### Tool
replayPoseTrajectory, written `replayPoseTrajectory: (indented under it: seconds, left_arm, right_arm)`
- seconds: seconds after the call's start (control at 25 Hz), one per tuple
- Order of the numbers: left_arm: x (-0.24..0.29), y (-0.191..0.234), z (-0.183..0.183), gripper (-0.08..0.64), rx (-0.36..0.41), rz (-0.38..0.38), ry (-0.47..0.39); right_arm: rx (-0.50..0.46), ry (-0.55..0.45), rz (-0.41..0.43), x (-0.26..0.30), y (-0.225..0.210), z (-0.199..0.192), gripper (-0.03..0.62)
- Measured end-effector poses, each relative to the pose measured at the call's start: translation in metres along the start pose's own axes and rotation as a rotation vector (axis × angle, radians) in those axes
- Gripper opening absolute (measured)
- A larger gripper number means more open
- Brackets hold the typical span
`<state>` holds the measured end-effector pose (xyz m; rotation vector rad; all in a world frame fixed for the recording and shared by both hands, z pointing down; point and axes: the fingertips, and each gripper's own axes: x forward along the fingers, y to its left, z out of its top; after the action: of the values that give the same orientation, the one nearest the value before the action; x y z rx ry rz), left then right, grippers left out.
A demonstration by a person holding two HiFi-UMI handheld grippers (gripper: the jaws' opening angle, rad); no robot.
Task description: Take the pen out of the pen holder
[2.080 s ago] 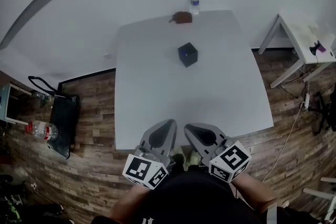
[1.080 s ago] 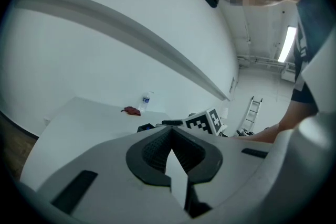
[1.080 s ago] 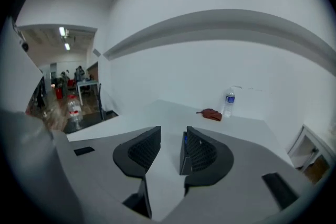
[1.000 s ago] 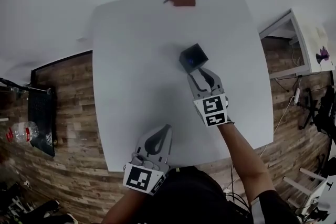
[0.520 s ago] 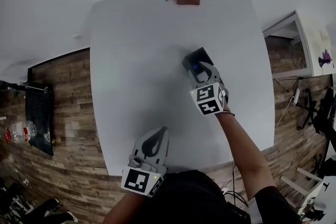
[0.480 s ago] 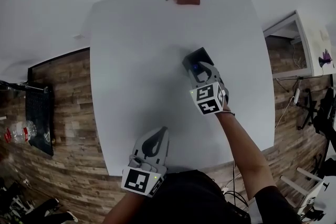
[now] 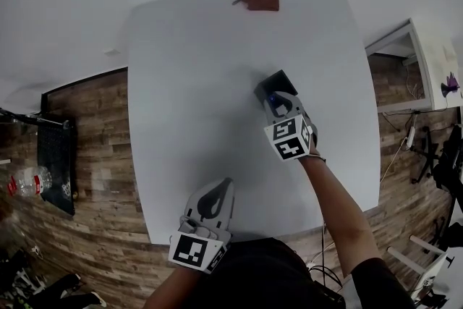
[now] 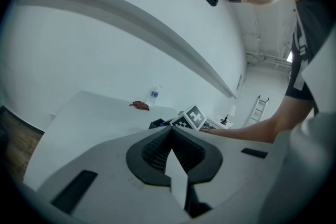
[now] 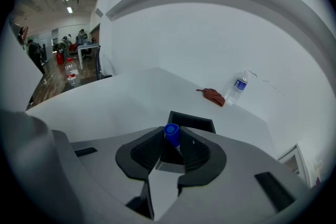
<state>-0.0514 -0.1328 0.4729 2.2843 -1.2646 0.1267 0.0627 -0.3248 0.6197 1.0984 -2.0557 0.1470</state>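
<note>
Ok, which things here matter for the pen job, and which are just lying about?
Job: pen, blue-capped, between the jaws of the right gripper, which have just been closing on it; black pen holder.
Lying about: water bottle; brown item; left gripper, shut, idle.

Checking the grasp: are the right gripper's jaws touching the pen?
Touching. The right gripper view shows the right gripper, its jaws having just been closing, pinching the pen.

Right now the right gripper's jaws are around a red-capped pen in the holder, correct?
No: the pen has a blue cap, as the right gripper view shows. The jaws of the right gripper, which have just been closing, are around it in the holder.
</note>
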Motion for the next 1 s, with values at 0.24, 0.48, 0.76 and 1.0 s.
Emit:
replayPoseTrajectory:
  seconds: [0.24, 0.48, 0.76, 1.0]
  left_arm:
    - [-0.003, -0.006, 0.001, 0.006, 0.007, -0.001, -0.007]
    - [-0.003, -0.013, 0.001, 0.006, 0.011, -0.005, -0.005]
    - [-0.003, -0.015, 0.003, 0.006, 0.021, -0.005, -0.014]
    - [-0.005, -0.024, 0.009, 0.005, 0.042, -0.010, -0.030]
  right_arm:
    - [-0.008, 0.005, 0.014, -0.003, 0.001, -0.004, 0.097]
    - [0.000, -0.005, 0.034, -0.006, -0.002, 0.002, 0.089]
    - [-0.031, -0.026, 0.014, -0.014, -0.004, 0.014, 0.083]
    - [-0.050, -0.082, -0.007, -0.040, -0.008, 0.032, 0.081]
